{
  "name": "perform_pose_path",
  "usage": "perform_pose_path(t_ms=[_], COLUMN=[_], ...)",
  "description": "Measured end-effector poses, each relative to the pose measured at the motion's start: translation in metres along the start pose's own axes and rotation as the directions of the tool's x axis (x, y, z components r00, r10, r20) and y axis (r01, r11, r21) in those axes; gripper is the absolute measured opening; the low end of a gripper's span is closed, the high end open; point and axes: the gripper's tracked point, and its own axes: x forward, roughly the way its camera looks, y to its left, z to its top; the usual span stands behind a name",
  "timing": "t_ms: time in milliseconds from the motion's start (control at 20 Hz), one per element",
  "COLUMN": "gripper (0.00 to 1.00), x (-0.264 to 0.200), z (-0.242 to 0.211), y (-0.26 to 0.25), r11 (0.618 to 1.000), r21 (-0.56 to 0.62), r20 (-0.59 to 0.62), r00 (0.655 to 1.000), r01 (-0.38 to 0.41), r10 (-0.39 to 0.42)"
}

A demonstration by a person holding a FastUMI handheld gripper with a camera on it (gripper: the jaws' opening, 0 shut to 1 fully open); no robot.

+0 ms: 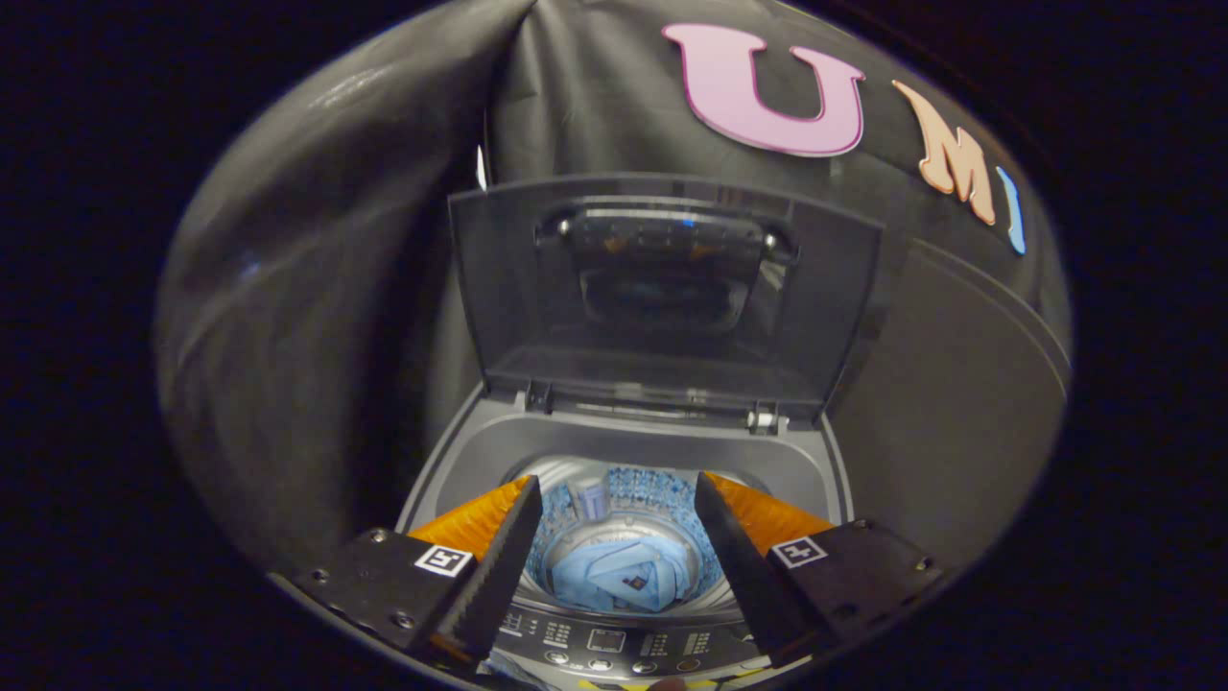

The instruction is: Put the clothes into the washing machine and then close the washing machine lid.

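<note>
Hovering above the washing machine [633,451], gripper [614,537] fingers spreading wide and gripping nothing, light blue clothes [619,576] lying down in the drum between them, apparently folded, lid [662,297] standing open at twelve o'clock, control panel [614,643] sitting at six o'clock.

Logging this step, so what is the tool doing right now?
Tool: open, holding nothing, above the drum where the blue garment lies.

The gripper [614,499] hangs over the washer [480,451], jaws spread wide and holding nothing. Between them, down in the drum [628,489], lies a folded shirt [624,576] (light blue). The lid [662,288] stands upright beyond.
</note>
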Motion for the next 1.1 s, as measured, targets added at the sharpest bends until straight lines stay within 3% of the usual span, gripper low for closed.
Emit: perform_pose_path(t_ms=[150,550,800,950,1100], gripper=[0.97,0.95,0.96,0.97,0.97], x=[-0.016,-0.061,-0.031,-0.012,0.025], z=[0.047,0.182,0.226,0.252,0.257], y=[0.0,0.012,0.035,0.025,0.001], r11=[1.0,0.991,0.99,0.989,0.992], r21=[0.02,-0.111,-0.129,-0.111,-0.031], r20=[0.129,0.372,0.425,0.483,0.461], r00=[0.991,0.928,0.905,0.875,0.882], r01=[0.023,0.068,0.048,0.094,0.123], r10=[-0.025,-0.022,0.011,-0.029,-0.095])
